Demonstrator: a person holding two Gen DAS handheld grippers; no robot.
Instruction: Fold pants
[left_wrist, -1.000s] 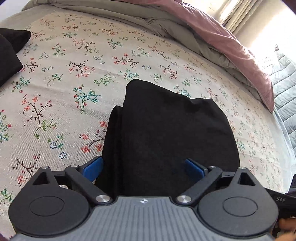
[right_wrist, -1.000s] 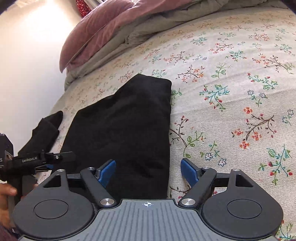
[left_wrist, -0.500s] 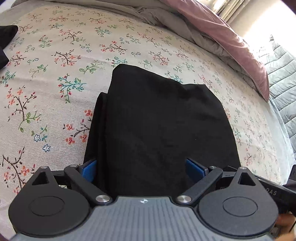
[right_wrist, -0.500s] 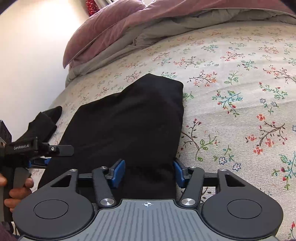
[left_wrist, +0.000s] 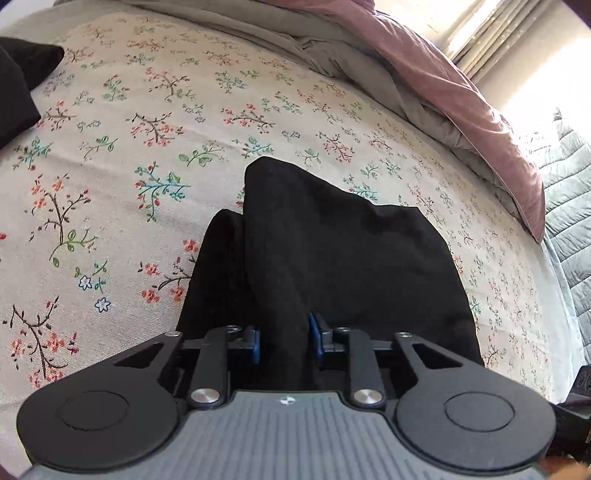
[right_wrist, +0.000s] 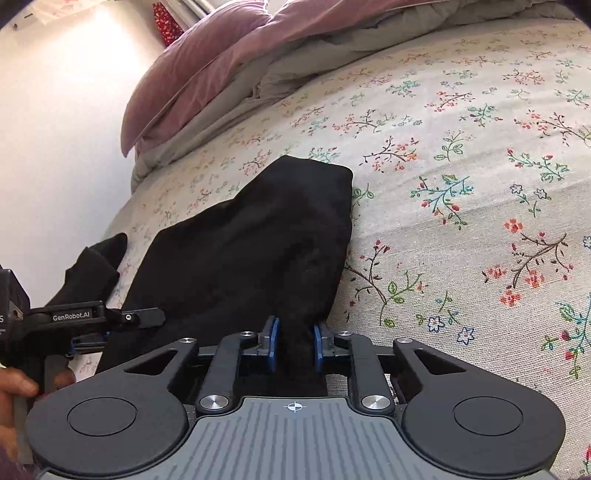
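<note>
Black pants lie folded on the floral bedsheet, near edge towards me. My left gripper has its blue pads pinching a bunched ridge of the near edge, jaws still closing. In the right wrist view the same pants stretch away, and my right gripper squeezes the cloth at the near right corner, jaws still closing too. The left gripper shows at the left of that view, held by a hand.
A mauve and grey duvet is heaped along the far side of the bed. Another black garment lies at the far left, seen also as a dark piece beyond the left gripper. A quilted grey cover hangs at the right.
Both grippers went from wide open around the pants' near edge to closed on it. The cloth now rises in a pinched ridge between each pair of pads.
</note>
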